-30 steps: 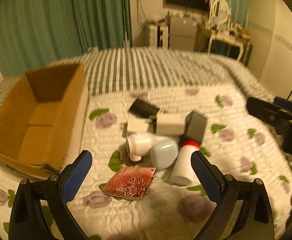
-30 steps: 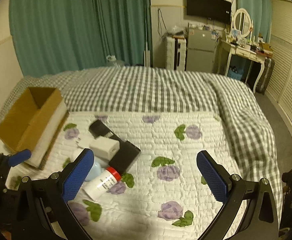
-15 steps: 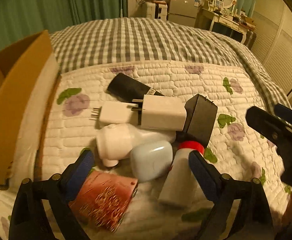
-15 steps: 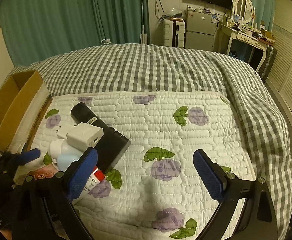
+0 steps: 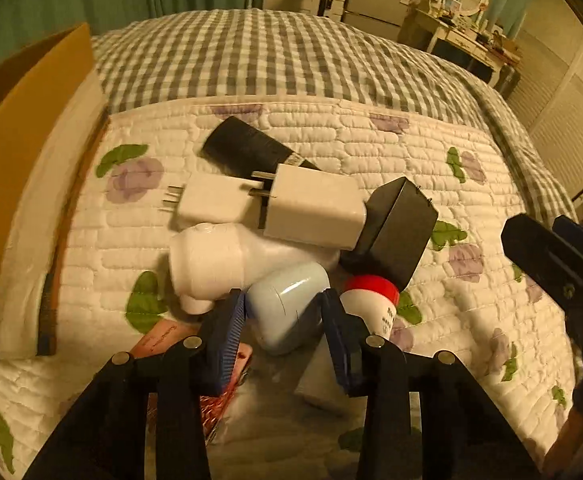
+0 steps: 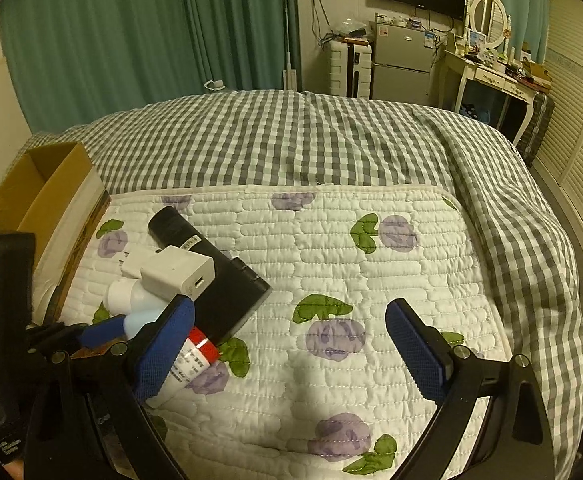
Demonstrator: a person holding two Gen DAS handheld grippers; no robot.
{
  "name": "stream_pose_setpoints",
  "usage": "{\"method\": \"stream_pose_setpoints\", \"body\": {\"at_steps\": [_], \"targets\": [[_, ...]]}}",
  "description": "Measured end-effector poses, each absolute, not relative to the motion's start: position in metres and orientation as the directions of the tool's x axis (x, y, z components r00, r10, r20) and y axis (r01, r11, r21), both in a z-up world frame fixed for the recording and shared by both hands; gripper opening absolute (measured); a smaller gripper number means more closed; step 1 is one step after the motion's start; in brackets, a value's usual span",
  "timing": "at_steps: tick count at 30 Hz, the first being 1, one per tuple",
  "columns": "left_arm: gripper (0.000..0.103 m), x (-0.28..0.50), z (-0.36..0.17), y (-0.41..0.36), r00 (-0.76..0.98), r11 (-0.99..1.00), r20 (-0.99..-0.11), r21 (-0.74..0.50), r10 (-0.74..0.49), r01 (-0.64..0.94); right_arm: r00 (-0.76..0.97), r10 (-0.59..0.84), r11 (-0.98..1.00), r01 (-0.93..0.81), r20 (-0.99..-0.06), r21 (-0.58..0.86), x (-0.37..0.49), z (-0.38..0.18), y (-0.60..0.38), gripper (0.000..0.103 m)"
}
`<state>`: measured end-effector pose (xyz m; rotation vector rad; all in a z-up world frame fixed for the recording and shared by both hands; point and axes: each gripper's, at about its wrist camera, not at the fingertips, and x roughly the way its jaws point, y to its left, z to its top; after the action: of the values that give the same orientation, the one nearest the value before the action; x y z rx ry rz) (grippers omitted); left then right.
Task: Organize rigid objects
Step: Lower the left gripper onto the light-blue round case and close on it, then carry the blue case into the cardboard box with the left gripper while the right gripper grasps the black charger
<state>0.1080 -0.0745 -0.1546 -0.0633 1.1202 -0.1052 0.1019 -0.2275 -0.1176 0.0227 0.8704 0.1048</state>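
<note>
A pile of small objects lies on the quilted bed pad. My left gripper (image 5: pixel 284 320) is shut on a pale blue case (image 5: pixel 287 304) in the pile's front. Around it lie a white bottle (image 5: pixel 219 260), two white chargers (image 5: pixel 311 204), a black adapter (image 5: pixel 395 232), a black tube (image 5: pixel 247 152), a red-capped white bottle (image 5: pixel 371 300) and a red patterned card (image 5: pixel 171 340). An open cardboard box (image 5: pixel 23 128) stands at the left. My right gripper (image 6: pixel 291 340) is open and empty over the pad, right of the pile (image 6: pixel 187 276).
The floral quilted pad (image 6: pixel 371 264) lies on a grey checked bedspread (image 6: pixel 291 140). Green curtains, a small fridge and a white dressing table stand beyond the bed. The right gripper shows at the right edge of the left wrist view (image 5: pixel 559 264).
My left gripper moved down and forward into the pile and closed from wide open onto the pale blue case. My right gripper lowered slightly and stayed open.
</note>
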Motion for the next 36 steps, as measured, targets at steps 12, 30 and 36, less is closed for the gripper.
{"method": "stream_pose_setpoints", "body": {"at_steps": [12,30,36], "targets": [[0.025,0.098,-0.113,-0.048,0.527,0.993,-0.841,-0.113,-0.118,0.042,0.578,0.118,0.992,-0.100,-0.808,0.074,0.114,-0.141,-0.220,0.097],[0.024,0.104,-0.099,-0.038,0.573,0.999,-0.818,-0.036,-0.039,0.016,0.440,0.248,0.967,-0.063,-0.863,0.245,0.155,-0.187,-0.202,0.061],[0.024,0.095,-0.083,-0.038,0.599,0.999,-0.799,-0.040,-0.045,0.021,0.520,0.197,0.980,-0.087,-0.831,0.178,0.139,-0.159,-0.201,0.042]]}}
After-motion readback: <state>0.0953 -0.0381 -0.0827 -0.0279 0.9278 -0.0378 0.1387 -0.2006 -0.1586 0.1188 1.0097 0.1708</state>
